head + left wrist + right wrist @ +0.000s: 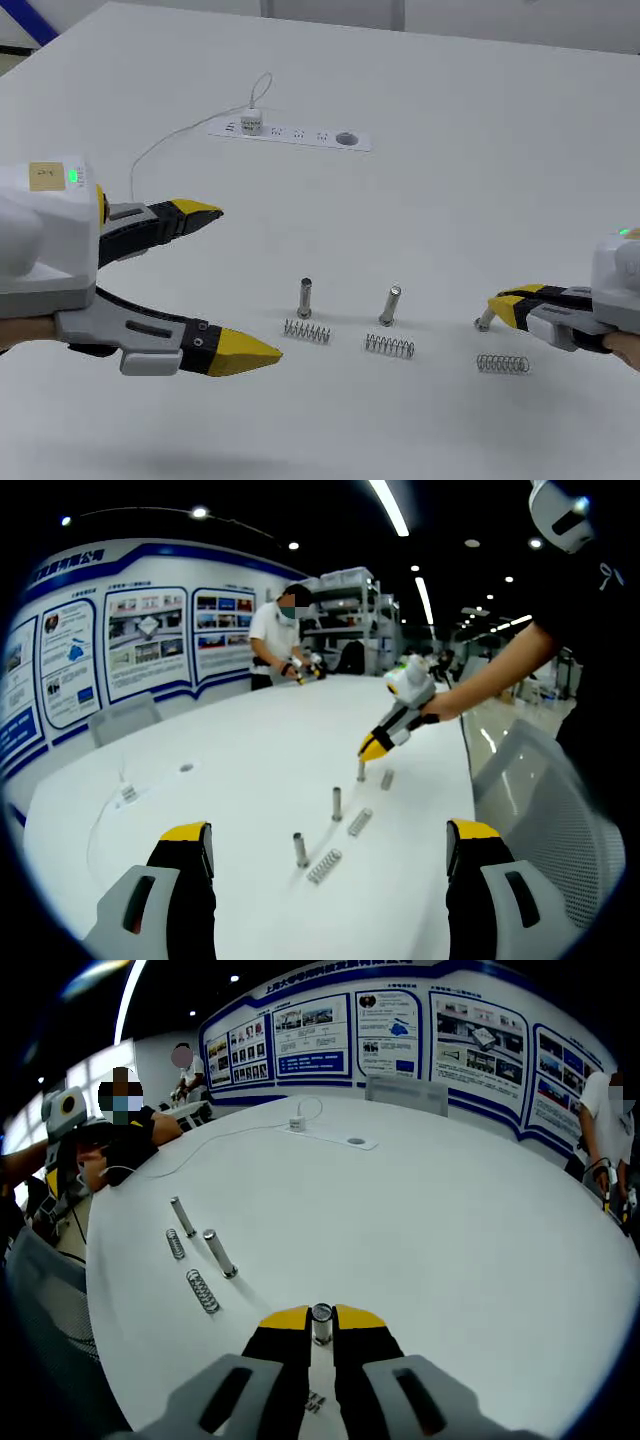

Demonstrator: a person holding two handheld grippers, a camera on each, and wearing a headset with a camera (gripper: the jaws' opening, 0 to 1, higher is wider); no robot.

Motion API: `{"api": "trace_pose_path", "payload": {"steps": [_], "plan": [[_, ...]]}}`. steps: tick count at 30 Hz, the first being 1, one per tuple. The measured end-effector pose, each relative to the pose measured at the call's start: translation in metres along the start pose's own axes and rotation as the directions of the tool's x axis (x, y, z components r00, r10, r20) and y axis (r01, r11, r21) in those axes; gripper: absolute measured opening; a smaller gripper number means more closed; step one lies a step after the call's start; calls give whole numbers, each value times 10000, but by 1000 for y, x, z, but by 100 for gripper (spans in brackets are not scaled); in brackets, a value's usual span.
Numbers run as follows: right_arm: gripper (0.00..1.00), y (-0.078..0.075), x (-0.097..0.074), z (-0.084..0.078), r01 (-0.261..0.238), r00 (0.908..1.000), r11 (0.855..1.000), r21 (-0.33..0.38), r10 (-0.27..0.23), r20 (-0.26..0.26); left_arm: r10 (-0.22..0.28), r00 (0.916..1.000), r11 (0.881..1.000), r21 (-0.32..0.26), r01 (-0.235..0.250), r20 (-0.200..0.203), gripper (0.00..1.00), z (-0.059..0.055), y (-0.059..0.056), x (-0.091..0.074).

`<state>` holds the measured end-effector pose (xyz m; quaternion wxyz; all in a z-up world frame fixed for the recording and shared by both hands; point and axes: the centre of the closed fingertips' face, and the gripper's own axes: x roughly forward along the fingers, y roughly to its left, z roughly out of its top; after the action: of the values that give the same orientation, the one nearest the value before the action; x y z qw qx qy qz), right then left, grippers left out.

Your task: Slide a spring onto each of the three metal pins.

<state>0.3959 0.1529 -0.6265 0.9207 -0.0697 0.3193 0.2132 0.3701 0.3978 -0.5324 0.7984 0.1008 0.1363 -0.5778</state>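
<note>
Your right pin point(484, 322), a short silver metal peg with a round head, is pinched between the closed yellow tips of your right gripper point(497, 306), low over the white table point(450, 220). In the right gripper view its head sits squarely between the two tips. The middle pin point(391, 304) and the left pin point(306, 297) stand upright and free on the table. A small coiled steel-wire spring lies on its side just in front of each pin: the right spring point(502, 364), the middle spring point(389, 346) and the left spring point(306, 331). No pin wears a spring yet. Your left gripper point(241, 281) hovers left of the left pin, jaws spread wide and holding nothing. Farther back lies a white power strip point(300, 134) with a white plug point(250, 123) in it.
</note>
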Motion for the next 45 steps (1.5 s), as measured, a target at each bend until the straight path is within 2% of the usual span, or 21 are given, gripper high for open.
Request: {"api": "trace_pose_path", "payload": {"steps": [6,10,14,16,19,24,34,38,42,43,45], "plan": [[8,2,1,0,-50,9995,9997,-237,42,-322,-84,10000,10000,-14,84,-50,99,-1,-1,4],[8,3,1,0,-51,9992,9996,-286,40,-401,-117,9999,9999,-6,117,87,99,2,-2,5],[9,-2,1,0,239,9986,9984,-508,-262,-469,-69,9999,10000,9,69,90,99,1,-1,5],[9,-1,1,0,219,9985,9985,-495,-243,-482,-66,9999,10000,-20,66,104,99,0,0,4],[10,-1,-1,4,122,9994,9997,-191,-128,-333,-86,9999,10000,-14,86,104,99,-1,-1,4],[12,-1,-3,5,83,9992,9994,-338,-97,-396,19,10000,10000,86,-19,71,97,-2,1,3],[13,-11,-22,13,118,9997,9998,-170,-114,224,-38,10000,10000,-31,39,4,98,-3,-1,4],[14,-11,-33,8,-160,9995,9981,-599,176,266,-88,9999,10000,-9,88,-91,98,-4,-4,6],[16,-8,-38,-7,-671,9976,9906,-1193,645,-250,-111,9999,9999,-42,110,-106,98,-5,-6,8],[17,-8,-39,-11,-683,9973,9894,-1280,640,-368,-118,9999,9999,-51,118,-117,98,-5,-6,9],[17,-14,-40,-16,-347,9979,9809,-1915,235,-605,-133,9998,9999,-60,132,-146,98,-6,-7,11]]}}
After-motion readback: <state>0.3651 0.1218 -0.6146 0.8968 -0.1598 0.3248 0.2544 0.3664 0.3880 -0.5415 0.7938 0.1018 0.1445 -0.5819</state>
